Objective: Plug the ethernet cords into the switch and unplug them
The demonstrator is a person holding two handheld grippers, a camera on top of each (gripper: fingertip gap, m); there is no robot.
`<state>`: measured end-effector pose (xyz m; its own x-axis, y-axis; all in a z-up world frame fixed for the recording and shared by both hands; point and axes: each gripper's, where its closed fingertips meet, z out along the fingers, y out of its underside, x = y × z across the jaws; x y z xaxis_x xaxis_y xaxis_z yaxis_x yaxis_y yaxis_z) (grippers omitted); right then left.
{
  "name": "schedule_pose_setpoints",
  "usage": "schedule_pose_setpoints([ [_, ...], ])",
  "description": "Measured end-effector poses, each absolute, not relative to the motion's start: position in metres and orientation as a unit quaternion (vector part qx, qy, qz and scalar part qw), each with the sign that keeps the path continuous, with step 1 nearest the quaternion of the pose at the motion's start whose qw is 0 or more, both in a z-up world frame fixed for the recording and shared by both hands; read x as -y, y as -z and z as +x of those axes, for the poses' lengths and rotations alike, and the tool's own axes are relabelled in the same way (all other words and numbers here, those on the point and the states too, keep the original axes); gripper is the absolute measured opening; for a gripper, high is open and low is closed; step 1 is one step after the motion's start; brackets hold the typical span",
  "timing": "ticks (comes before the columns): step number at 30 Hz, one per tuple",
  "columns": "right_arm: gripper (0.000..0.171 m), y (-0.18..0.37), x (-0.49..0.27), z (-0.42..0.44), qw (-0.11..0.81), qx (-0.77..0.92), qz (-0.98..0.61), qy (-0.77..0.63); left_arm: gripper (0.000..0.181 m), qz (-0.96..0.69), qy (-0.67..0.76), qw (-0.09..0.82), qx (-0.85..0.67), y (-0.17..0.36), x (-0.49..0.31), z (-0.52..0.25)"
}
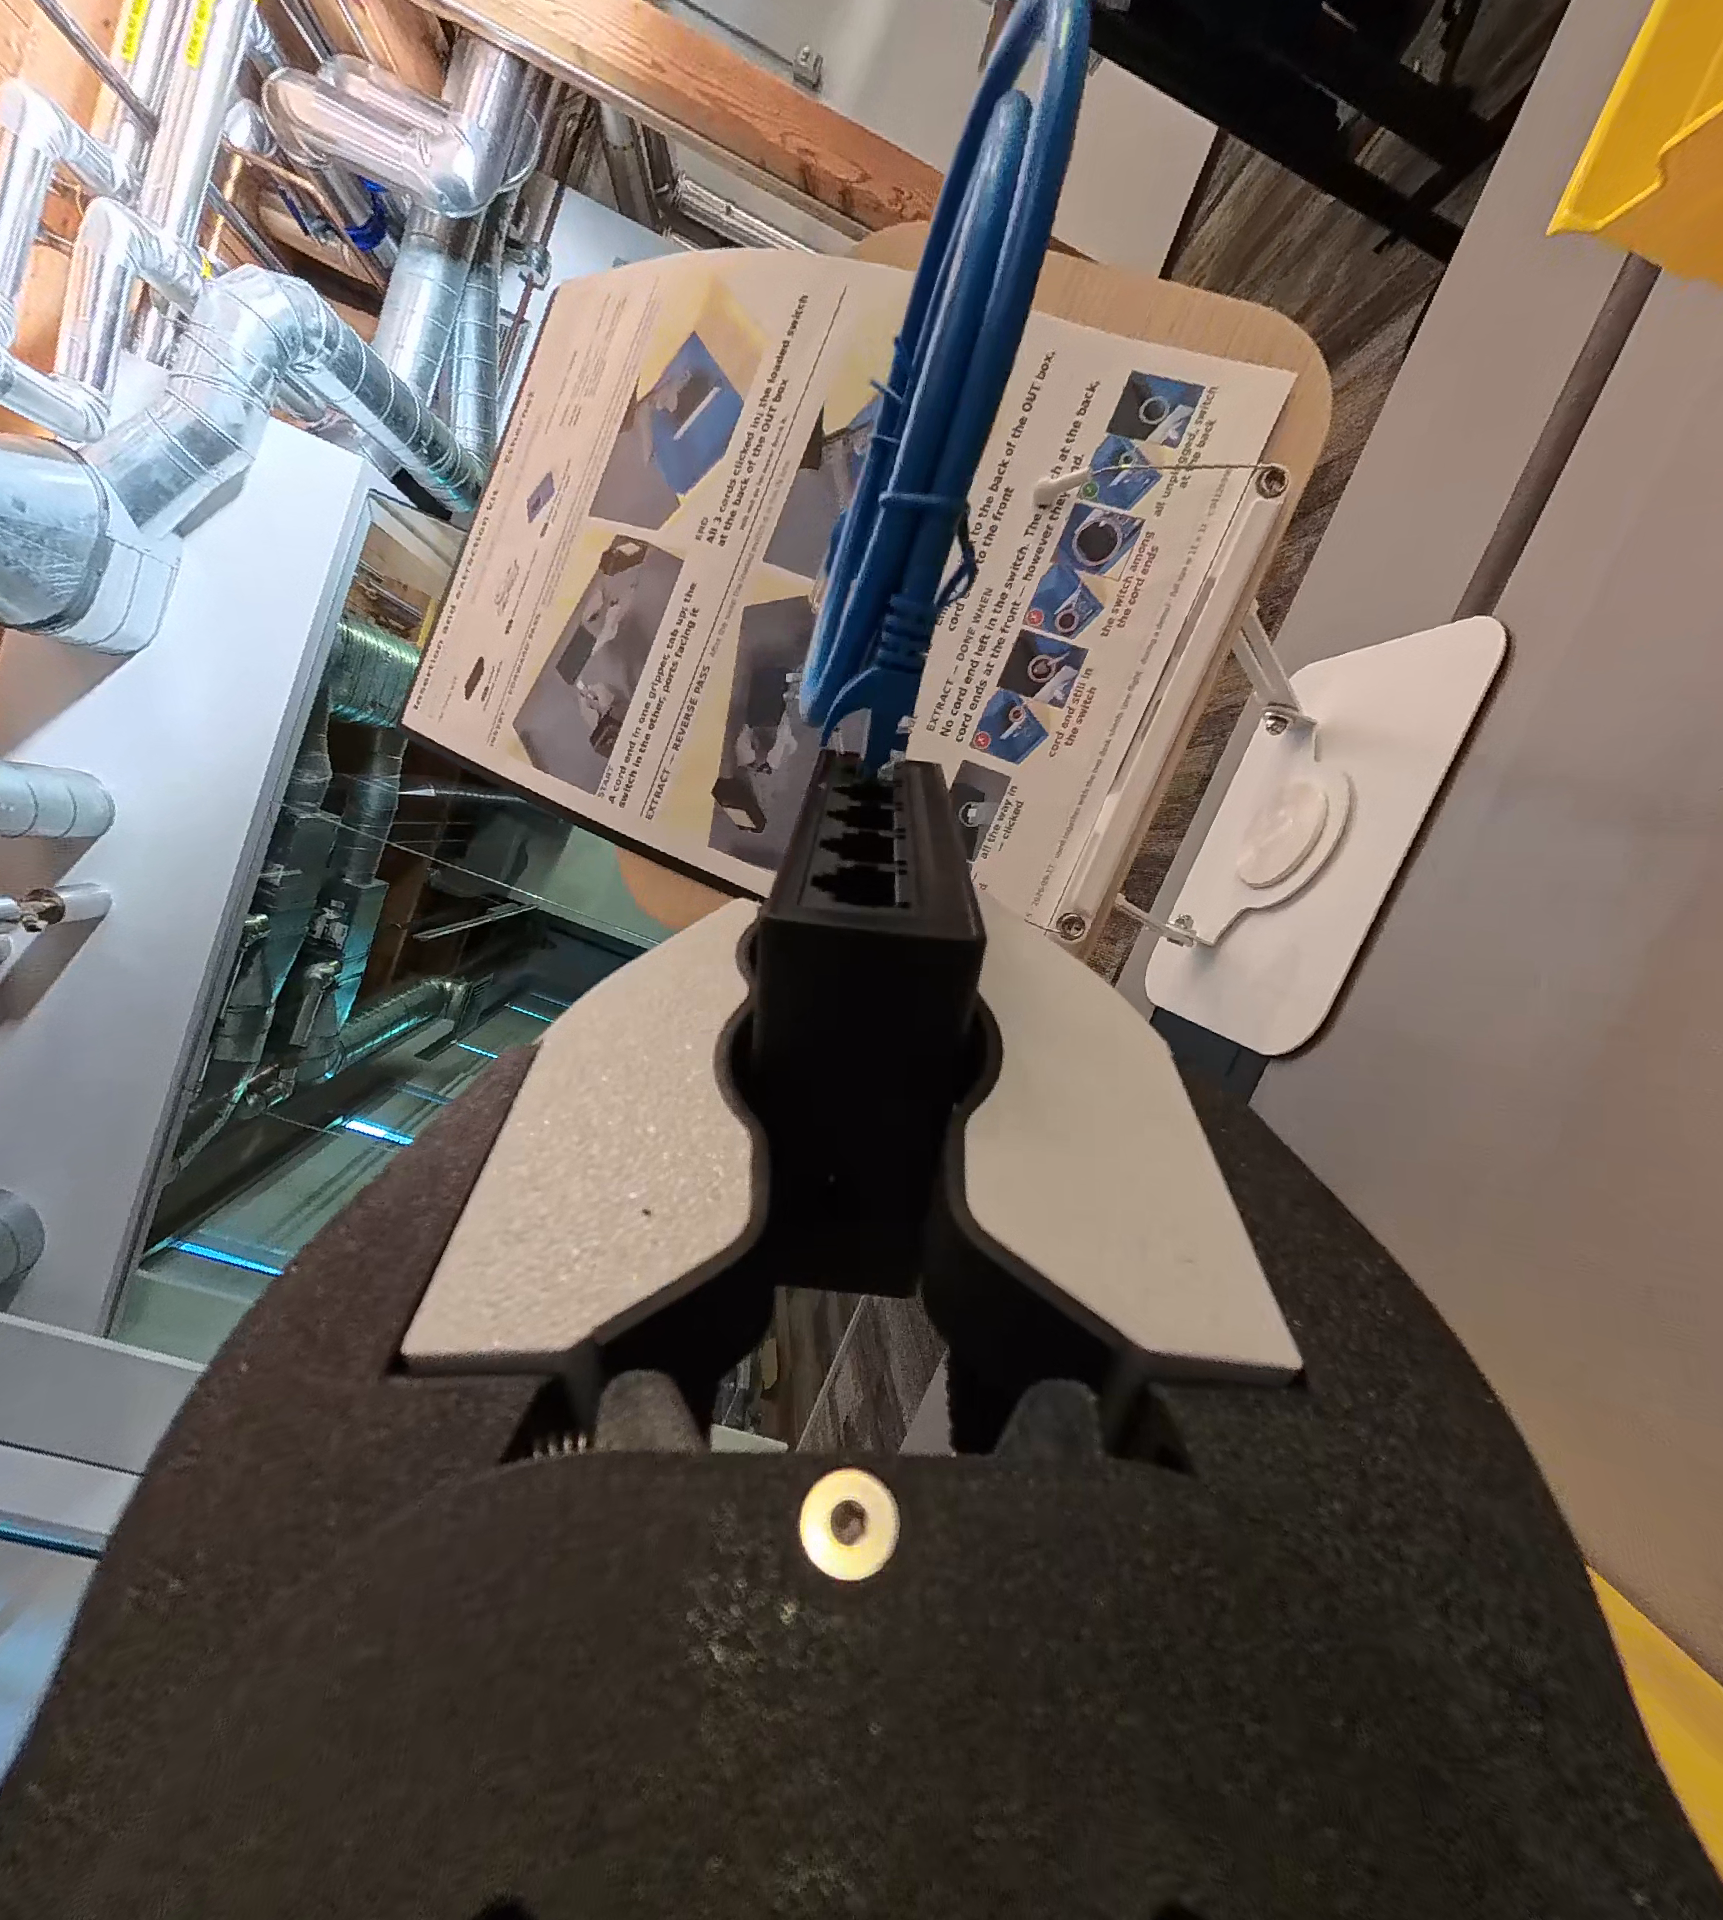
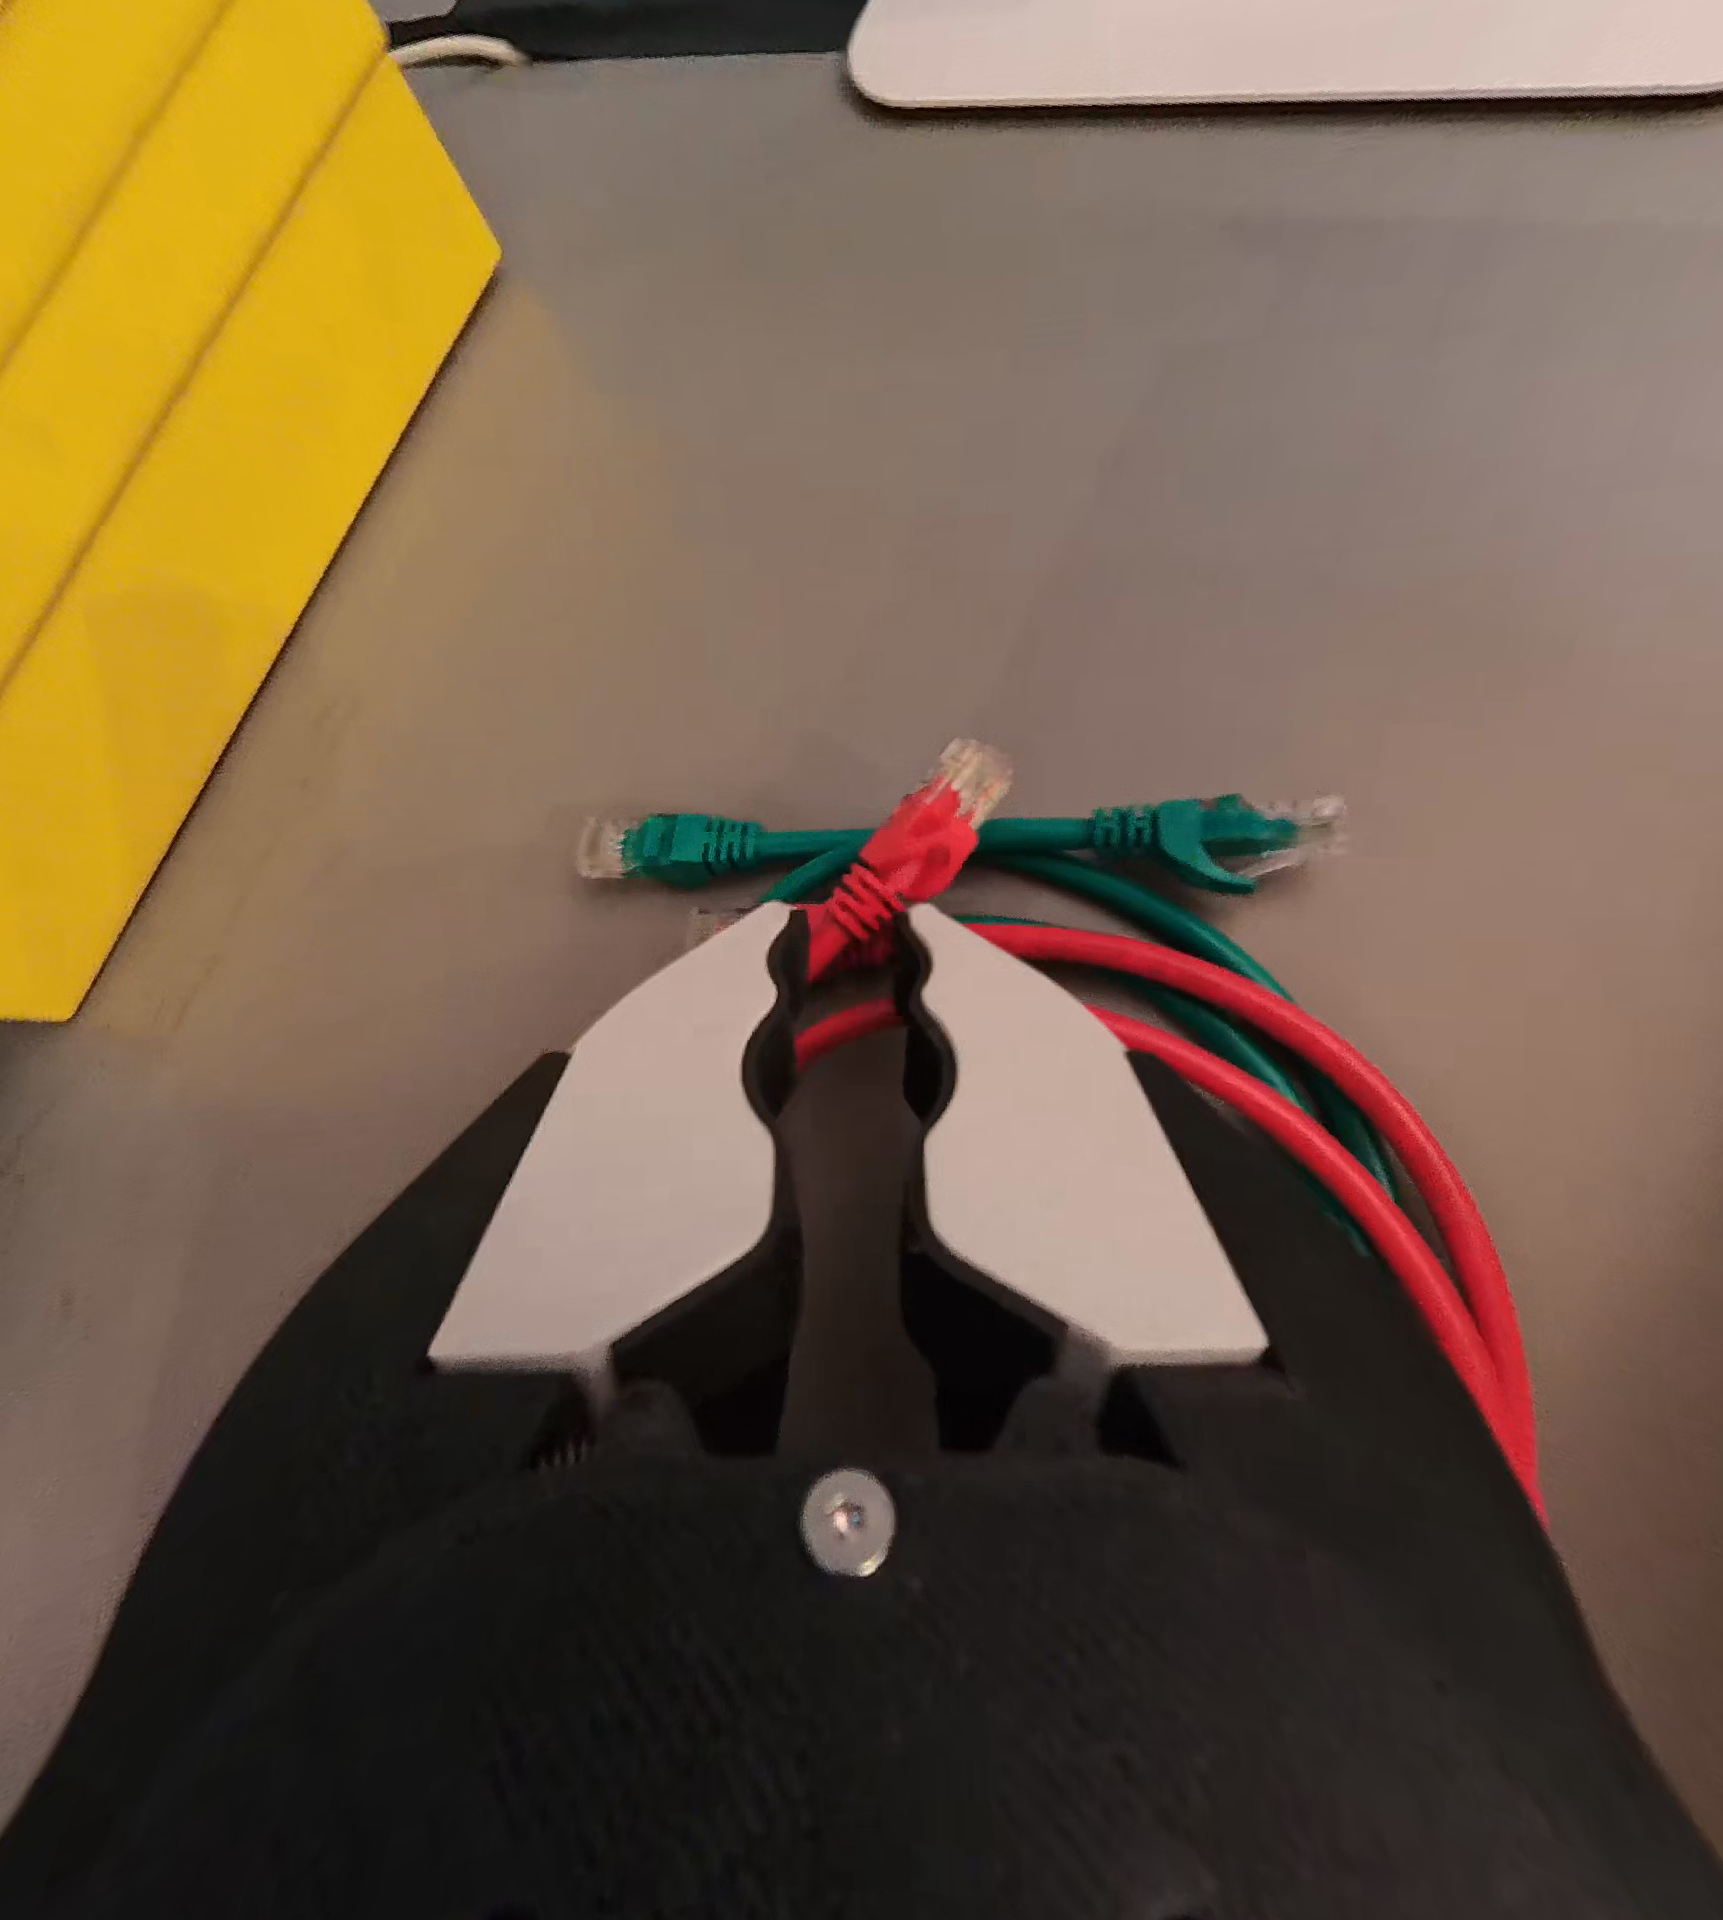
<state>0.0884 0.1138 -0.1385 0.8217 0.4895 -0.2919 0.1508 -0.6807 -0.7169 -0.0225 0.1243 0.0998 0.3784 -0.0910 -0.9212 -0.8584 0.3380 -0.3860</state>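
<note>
My left gripper [image 1: 862,940] is shut on a black ethernet switch [image 1: 872,883], held up in the air with its row of ports facing the camera. A blue ethernet cord [image 1: 924,436], bundled with a tie, is plugged into the switch's far port and hangs over it. My right gripper [image 2: 849,920] is shut on the boot of a red ethernet cord [image 2: 904,847] low over the grey table [image 2: 1044,468]. The red plug points away from me. A green ethernet cord [image 2: 1044,831] lies on the table under it, both of its plugs free.
A yellow bin [image 2: 130,468] stands left of the cords; another yellow bin [image 1: 1709,145] shows at the left view's upper right. A printed instruction sheet [image 1: 940,582] stands on a white stand base [image 1: 1324,831], whose base also shows at the back [image 2: 1356,52]. Tip to tip, the grippers are about 25 centimetres apart.
</note>
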Motion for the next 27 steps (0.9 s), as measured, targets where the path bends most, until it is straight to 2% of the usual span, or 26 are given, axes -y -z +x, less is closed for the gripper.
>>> schedule_pose_setpoints([
  [3, 0.013, 0.129, -0.1, 0.067, 0.357, 0.266, -0.854, -0.269, 0.03, -0.498, -0.291, 0.663, -0.477, -0.1, -0.124, -0.024],
  [7, 0.012, 0.13, -0.072, 0.059, 0.337, 0.41, -0.821, -0.211, 0.03, -0.501, -0.289, 0.667, -0.47, -0.103, -0.124, -0.029],
  [11, 0.014, 0.136, -0.068, 0.057, 0.326, 0.396, -0.826, -0.234, 0.03, -0.503, -0.291, 0.666, -0.467, -0.103, -0.125, -0.032],
  [14, 0.026, 0.143, -0.073, 0.056, 0.322, 0.355, -0.836, -0.266, 0.03, -0.502, -0.293, 0.665, -0.469, -0.103, -0.125, -0.031],
  [20, 0.015, 0.145, -0.075, 0.053, 0.316, 0.343, -0.843, -0.268, 0.03, -0.502, -0.291, 0.662, -0.474, -0.1, -0.126, -0.028],
  [23, 0.014, 0.115, -0.075, 0.054, 0.362, 0.329, -0.816, -0.309, 0.03, -0.504, -0.295, 0.656, -0.478, -0.097, -0.127, -0.03],
  [27, 0.013, 0.039, -0.074, 0.079, 0.444, 0.346, -0.766, -0.311, 0.03, -0.507, -0.289, 0.651, -0.485, -0.094, -0.128, -0.031],
])
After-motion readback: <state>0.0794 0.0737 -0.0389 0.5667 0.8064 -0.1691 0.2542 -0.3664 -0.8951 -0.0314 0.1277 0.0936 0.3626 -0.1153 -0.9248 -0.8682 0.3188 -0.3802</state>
